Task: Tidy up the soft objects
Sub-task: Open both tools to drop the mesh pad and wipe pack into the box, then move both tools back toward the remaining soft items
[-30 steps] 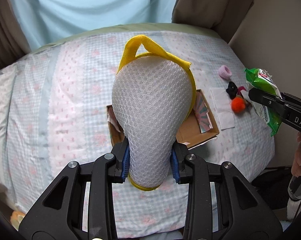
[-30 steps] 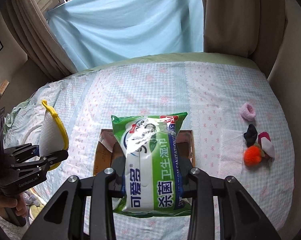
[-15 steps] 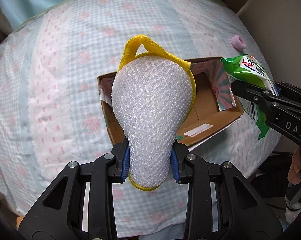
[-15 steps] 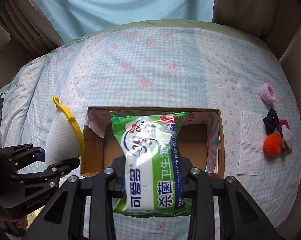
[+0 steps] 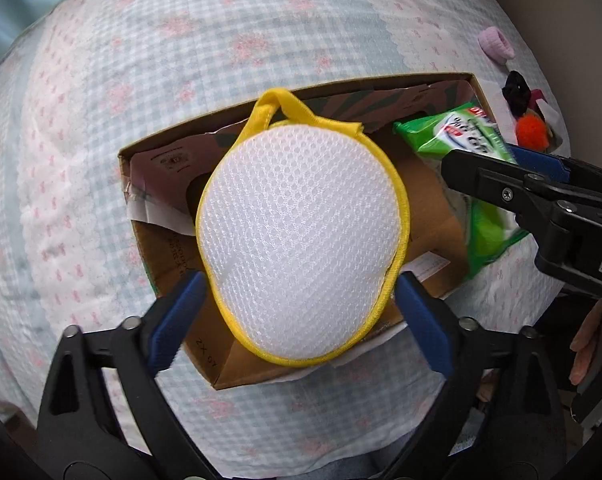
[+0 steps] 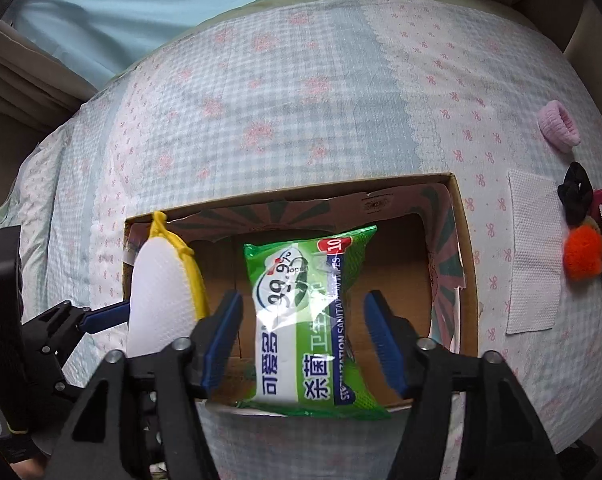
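The left gripper (image 5: 301, 308) stands wide, the white mesh sponge (image 5: 301, 240) loose between its pads over the cardboard box (image 5: 169, 264). The right gripper (image 6: 303, 338) is likewise spread, the green wipes pack (image 6: 309, 320) between its fingers, above the box.

The cardboard box (image 5: 173, 240) on the bed (image 5: 221, 40) is being looked down on from close above by both wrist views. It is being viewed from the left in one, from the right in the other (image 6: 461, 240); the box interior is being shared.

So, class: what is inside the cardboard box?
Over the cardboard box sit a mesh sponge and a wet wipes pack, hiding much of its floor; visible parts are bare cardboard.
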A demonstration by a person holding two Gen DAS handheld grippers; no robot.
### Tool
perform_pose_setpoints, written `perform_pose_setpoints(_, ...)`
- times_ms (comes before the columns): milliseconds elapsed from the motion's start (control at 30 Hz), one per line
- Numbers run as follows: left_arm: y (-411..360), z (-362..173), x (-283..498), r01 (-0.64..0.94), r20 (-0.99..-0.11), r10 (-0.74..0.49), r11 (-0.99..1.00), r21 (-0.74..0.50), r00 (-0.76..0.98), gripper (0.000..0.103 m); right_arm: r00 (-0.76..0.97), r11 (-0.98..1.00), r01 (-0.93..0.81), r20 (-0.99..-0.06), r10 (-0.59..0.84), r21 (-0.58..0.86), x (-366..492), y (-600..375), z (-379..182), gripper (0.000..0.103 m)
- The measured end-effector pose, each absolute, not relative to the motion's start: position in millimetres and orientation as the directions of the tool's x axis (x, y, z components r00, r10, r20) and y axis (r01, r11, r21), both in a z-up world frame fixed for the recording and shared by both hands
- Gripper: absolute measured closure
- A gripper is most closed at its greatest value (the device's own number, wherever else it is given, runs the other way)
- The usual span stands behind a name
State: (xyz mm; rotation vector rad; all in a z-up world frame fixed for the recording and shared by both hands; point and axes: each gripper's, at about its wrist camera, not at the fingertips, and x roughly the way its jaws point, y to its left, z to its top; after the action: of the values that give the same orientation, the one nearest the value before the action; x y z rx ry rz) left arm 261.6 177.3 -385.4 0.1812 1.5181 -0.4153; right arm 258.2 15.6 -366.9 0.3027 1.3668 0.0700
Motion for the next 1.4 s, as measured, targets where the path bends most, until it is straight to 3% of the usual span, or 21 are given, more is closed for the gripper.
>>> perform_pose_setpoints(33, 177, -382, 261, 0.375, -0.989, -0.148, 0.918, -0.129, 0.022, 0.000, 0.206, 0.952, 0.144, -0.949, 0.239, 0.271, 259, 14, -369, 0.000)
perform_pose_setpoints(533, 200, -358, 235, 0.334, -0.987, -0.150, 0.934, -0.123, 0.055, 0.000, 0.235, 0.962, 0.106, -0.946, 0.223, 0.253, 231, 15, -346, 0.000)
perform_pose_setpoints(1067, 209, -244, 167, 0.342, -0.946, -0.175, 0.937, -0.075, 0.271, 0.000, 0.436, 0.984, 0.045, -0.889, 0.136, 0.173, 158, 13, -223, 0.000)
perform_pose_setpoints(1400, 175, -174, 123, 0.336, -0.894, -0.240, 0.935, -0.109, 0.378, 0.000, 0.553, 0.986, 0.128, -0.833, 0.020, 0.110, 89, -61, -157, 0.000)
